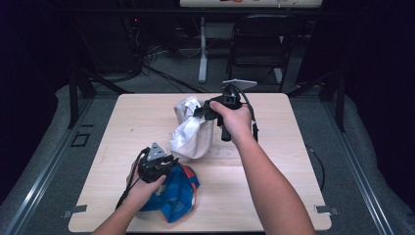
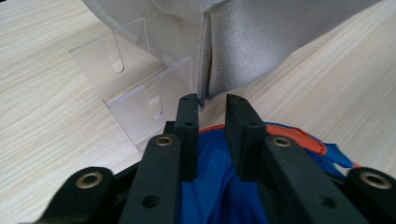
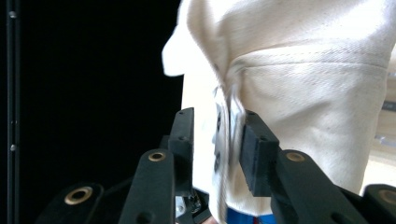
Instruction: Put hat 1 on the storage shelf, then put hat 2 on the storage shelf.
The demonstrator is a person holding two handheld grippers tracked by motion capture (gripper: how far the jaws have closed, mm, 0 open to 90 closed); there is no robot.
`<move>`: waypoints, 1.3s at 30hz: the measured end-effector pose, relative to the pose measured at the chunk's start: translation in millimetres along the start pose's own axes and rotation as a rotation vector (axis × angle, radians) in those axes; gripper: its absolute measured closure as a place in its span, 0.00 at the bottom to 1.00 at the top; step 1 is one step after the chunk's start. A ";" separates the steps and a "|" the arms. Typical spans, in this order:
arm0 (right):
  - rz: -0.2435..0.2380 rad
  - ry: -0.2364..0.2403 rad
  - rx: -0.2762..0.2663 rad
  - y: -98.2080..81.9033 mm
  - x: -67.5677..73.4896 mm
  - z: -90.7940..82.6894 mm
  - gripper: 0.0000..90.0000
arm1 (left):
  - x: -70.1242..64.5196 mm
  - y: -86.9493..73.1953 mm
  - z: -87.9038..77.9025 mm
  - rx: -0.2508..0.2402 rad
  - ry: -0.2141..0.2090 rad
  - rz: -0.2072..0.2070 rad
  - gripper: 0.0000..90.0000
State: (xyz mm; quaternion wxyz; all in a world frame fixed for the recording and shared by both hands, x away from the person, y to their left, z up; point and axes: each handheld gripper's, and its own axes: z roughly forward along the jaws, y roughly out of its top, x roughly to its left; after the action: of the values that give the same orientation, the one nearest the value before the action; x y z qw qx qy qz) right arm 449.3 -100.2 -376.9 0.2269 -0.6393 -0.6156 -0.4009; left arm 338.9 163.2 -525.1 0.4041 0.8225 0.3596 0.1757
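A white cloth cap [image 1: 191, 132] stands draped over a clear plastic stand [image 2: 130, 107] in the middle of the wooden table [image 1: 122, 127]. A blue and orange cap [image 1: 178, 188] lies near the front, under my left gripper [image 1: 166, 159]. In the left gripper view, the left gripper [image 2: 212, 100] is open; blue fabric [image 2: 215, 186] lies below the gap, and the white cap's [image 2: 261, 42] lower edge is just ahead. My right gripper [image 1: 198, 111] is at the white cap's far top edge. In the right gripper view, the right gripper [image 3: 215, 114] is open with a fold of white cloth [image 3: 303, 70] loose between the pads.
A black folding chair [image 1: 259, 44] and a white desk leg [image 1: 202, 49] stand behind the table, with cables on the floor. Bare tabletop lies to the left and right of the caps. Metal brackets sit at the table's front corners.
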 end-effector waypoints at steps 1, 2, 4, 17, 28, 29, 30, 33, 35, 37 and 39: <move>0.000 0.000 0.000 0.0 0.0 0.0 0.75 | 0.0 0.0 0.0 0.000 0.000 0.000 0.80; -0.010 0.007 -0.007 -0.8 0.8 -3.8 0.74 | -0.3 -1.0 -2.1 -0.011 0.000 -0.004 0.80; -0.033 0.012 -0.012 -2.6 1.3 -13.1 0.73 | -0.1 -3.5 -8.4 -0.021 0.000 -0.010 0.76; -0.101 0.009 -0.063 -28.7 -28.5 -58.9 0.67 | 26.9 -31.8 -47.7 -0.028 0.034 -0.107 0.63; -0.176 -0.105 -0.084 -67.3 -63.3 -46.0 0.66 | 58.2 -60.2 -58.9 -0.013 0.102 -0.193 0.57; -0.176 -0.105 -0.084 -67.3 -63.3 -46.0 0.66 | 58.2 -60.2 -58.9 -0.013 0.102 -0.193 0.57; -0.188 -0.122 -0.079 -74.4 -66.9 -41.0 0.66 | 60.9 -62.5 -60.1 -0.018 0.106 -0.208 0.57; -0.223 -0.149 -0.062 -86.2 -75.0 -32.4 0.66 | 63.0 -64.5 -60.5 -0.018 0.104 -0.218 0.57; -0.241 -0.168 -0.052 -93.9 -80.3 -26.4 0.66 | 63.9 -66.8 -59.4 -0.019 0.108 -0.230 0.57; -0.242 -0.180 -0.052 -97.7 -82.3 -23.6 0.66 | 64.3 -67.3 -59.4 -0.016 0.108 -0.230 0.57; -0.260 -0.199 -0.038 -104.7 -88.5 -17.6 0.66 | 64.6 -67.7 -60.3 -0.009 0.107 -0.232 0.57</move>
State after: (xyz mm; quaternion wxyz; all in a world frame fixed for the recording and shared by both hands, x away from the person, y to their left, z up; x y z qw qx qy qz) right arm 350.8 -153.0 -458.1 0.0991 -0.5948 -0.7050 -0.3733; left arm 317.4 271.1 -541.9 0.4055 0.7632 0.4724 0.1729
